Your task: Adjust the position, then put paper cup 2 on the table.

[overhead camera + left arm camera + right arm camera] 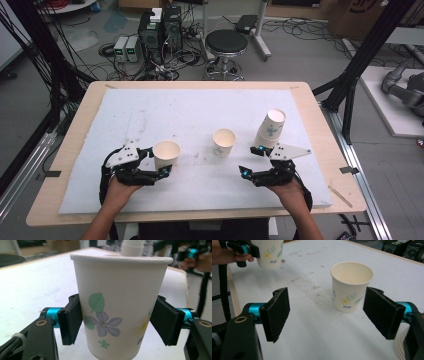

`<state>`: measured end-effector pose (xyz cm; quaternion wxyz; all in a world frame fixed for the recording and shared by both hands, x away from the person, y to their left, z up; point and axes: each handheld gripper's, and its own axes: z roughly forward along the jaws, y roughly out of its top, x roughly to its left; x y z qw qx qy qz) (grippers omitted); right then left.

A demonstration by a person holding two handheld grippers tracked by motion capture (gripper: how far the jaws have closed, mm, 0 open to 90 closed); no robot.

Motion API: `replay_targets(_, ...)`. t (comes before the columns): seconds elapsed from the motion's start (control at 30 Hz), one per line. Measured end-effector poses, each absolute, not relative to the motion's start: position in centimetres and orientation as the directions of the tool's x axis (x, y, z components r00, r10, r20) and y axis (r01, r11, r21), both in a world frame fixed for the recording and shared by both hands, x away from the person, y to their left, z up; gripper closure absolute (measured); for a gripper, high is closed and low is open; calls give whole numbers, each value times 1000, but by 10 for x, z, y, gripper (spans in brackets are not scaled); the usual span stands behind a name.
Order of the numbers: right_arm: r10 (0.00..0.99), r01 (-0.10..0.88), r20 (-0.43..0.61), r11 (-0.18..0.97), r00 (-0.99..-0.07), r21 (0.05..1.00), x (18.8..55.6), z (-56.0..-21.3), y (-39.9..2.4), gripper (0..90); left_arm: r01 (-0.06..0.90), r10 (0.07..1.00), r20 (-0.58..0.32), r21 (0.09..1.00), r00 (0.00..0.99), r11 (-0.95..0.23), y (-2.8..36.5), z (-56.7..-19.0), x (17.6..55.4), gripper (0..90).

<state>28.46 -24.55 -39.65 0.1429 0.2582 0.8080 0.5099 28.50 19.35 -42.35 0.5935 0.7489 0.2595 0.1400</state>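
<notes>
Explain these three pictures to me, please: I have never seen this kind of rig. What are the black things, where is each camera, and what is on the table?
No robot here: a person holds a pair of hand-held tongs in each hand. The high view looks down from above the person's side onto a white mat on a wooden table. The other two pictures come from cameras riding on the tongs, looking along their black jaws.

The left tongs have a flowered paper cup between the jaws, one pad against it. The right tongs are open and empty, facing a second cup in the middle of the mat. A stack of cups stands beside the right hand.
</notes>
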Motion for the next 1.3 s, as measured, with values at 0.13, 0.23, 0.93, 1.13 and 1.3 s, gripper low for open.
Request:
replay_targets(0.13, 581, 268, 28, 332, -814, 905, 282, -400, -249, 220, 199, 596, -92, 973, 797, -116, 202, -421, 285, 302)
replay_targets(0.23, 589, 262, 13, 340, -808, 903, 281, -402, -250, 220, 186, 623, -90, 978, 777, -91, 207, -420, 284, 302)
replay_targets(0.93, 629, 275, 9, 328, -777, 904, 277, -409, -258, 220, 129, 690, -70, 991, 721, -35, 219, -417, 283, 301)
replay_targets(1.13, 636, 278, 12, 321, -772, 905, 276, -409, -261, 220, 134, 697, -77, 991, 713, -27, 221, -418, 284, 300)
replay_targets(1.3, 637, 280, 11, 323, -771, 904, 276, -409, -261, 221, 123, 711, -70, 992, 700, -24, 225, -420, 290, 300)
